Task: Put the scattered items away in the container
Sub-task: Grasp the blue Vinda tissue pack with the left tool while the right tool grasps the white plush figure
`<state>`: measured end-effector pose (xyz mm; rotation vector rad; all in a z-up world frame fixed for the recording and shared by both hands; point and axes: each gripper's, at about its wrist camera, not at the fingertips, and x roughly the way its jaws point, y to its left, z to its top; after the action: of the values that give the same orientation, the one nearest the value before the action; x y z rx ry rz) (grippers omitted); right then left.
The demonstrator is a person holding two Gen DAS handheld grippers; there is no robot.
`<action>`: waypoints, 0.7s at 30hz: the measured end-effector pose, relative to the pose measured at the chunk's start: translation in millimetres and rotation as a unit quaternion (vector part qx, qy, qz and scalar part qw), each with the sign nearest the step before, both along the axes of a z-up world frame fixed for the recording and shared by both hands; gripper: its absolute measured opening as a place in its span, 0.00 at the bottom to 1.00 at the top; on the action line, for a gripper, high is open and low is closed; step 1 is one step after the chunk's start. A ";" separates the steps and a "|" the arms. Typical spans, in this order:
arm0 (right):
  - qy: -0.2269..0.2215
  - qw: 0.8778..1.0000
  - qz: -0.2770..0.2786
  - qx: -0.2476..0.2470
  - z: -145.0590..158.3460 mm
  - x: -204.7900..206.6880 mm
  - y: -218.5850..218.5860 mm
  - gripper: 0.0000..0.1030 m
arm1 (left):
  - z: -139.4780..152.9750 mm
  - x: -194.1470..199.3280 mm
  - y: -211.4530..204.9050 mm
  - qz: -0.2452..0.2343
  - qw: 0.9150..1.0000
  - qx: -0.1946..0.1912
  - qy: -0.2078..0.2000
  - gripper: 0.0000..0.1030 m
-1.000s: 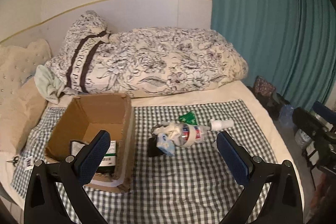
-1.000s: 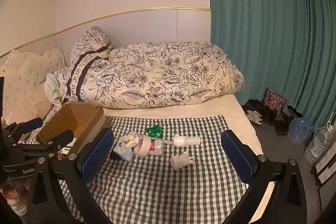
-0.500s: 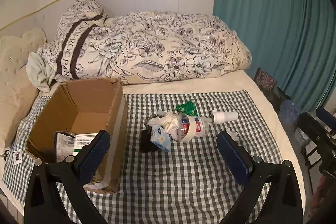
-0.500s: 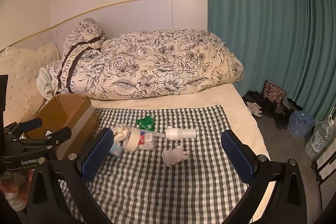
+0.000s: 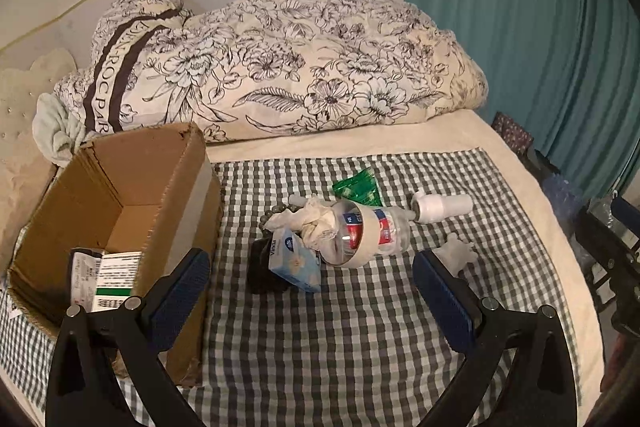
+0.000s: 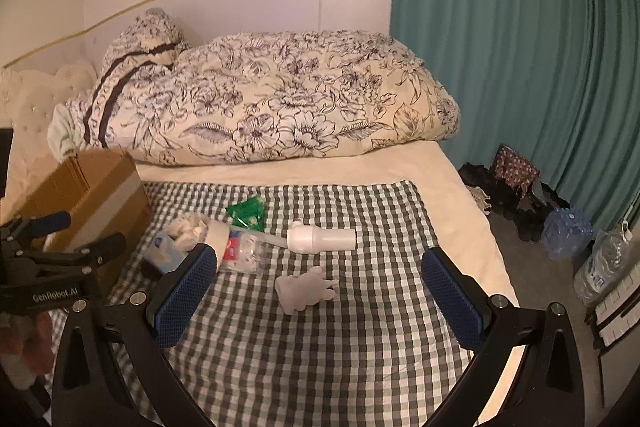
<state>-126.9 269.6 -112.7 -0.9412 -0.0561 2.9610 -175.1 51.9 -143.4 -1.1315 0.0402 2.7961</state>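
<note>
**Status: both grippers released, items on cloth**

Left gripper (image 5: pixel 310 279) & right gripper (image 6: pixel 320 281): jaws wide apart, nothing held. Cardboard box (image 5: pixel 120 195) sits at cloth's left edge w/ a packet (image 5: pixel 106 279) inside. Bottle (image 5: pixel 368 231), tissue pack (image 5: pixel 294 261), white tube (image 6: pixel 324 239), green sachet (image 6: pixel 246 211) lie on checked cloth (image 6: pixel 320 347), beside box.

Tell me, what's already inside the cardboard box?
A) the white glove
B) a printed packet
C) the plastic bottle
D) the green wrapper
B: a printed packet lies on the floor of the box, while the bottle, green wrapper and glove all lie on the checked cloth.
</note>
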 end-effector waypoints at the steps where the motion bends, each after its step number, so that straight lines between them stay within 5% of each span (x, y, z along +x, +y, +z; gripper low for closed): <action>1: -0.001 1.000 0.005 0.002 -4.1 -2.2 -0.3 1.00 | -3.4 -2.8 -0.5 -0.002 1.000 0.003 0.000 1.00; 21: -0.094 0.995 0.027 0.020 -104.5 -72.4 -0.9 1.00 | -87.5 -60.0 -2.4 0.006 0.999 -0.002 -0.035 1.00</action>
<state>-199.3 268.6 -217.3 -1.2294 -0.1481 2.8957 -235.1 49.5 -231.0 -1.2335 0.0336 2.7650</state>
